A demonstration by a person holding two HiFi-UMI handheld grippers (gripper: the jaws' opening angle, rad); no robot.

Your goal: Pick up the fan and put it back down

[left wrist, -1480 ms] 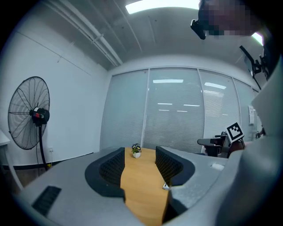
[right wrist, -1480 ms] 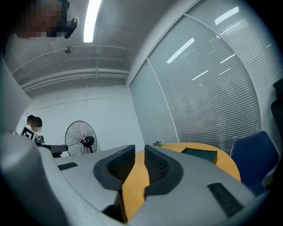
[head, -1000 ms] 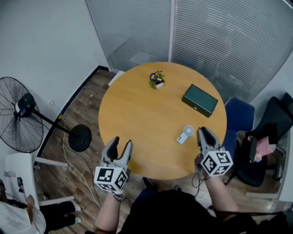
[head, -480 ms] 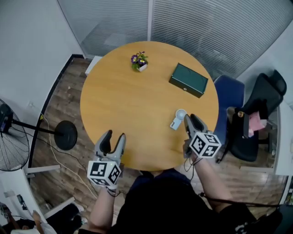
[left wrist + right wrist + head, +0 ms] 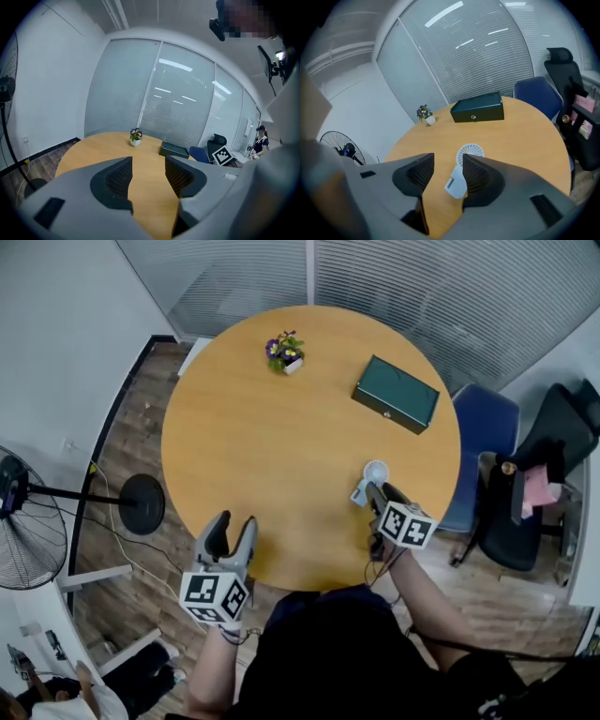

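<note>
two tools: the left tool (image 5: 232, 526) is spread and empty at the bench (image 5: 262, 427) edge; the right tool (image 5: 377, 493) has just been opening, its jaws spread beside the handle of the white fan (image 5: 373, 473), which lies unpinched on the bench.

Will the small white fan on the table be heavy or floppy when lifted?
The small white fan looks like thin rigid plastic, so probably light and stiff. Its round head is wider than the handle, so it may tip headward.

Small white handheld fan (image 5: 372, 474) lies flat on the worktop (image 5: 272, 456) near its right edge, handle toward the near edge.
</note>
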